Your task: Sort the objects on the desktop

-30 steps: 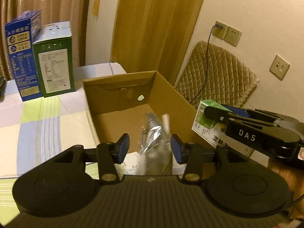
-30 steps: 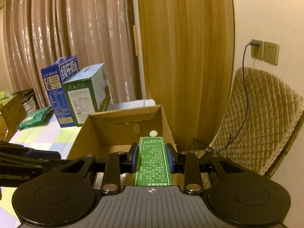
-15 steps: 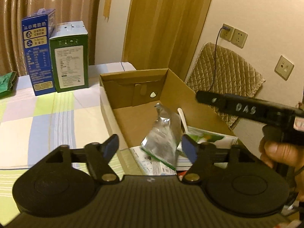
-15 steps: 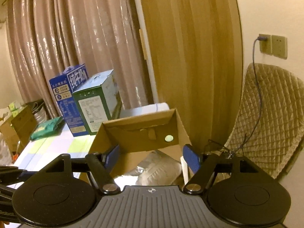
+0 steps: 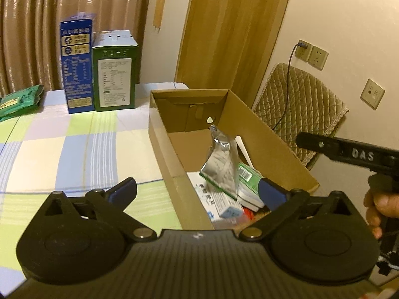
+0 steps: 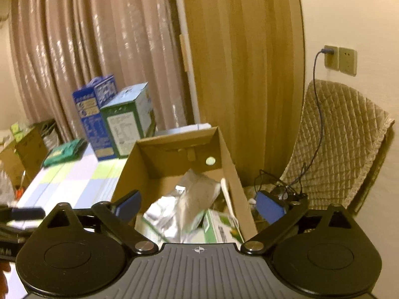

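Wall socket (image 5: 372, 94), left view only

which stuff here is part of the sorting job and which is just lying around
Part of the job:
- cardboard box
- silver foil pouch
- green carton in the box
- white and blue carton

Lying about:
- blue milk carton
- dark green carton
- quilted cushion

Crumpled foil pouch (image 5: 220, 167) atop green carton (image 5: 247, 174) in cardboard box (image 5: 159, 134)

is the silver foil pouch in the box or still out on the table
In the box: the silver foil pouch leans among packets inside the cardboard box, free of both open grippers.
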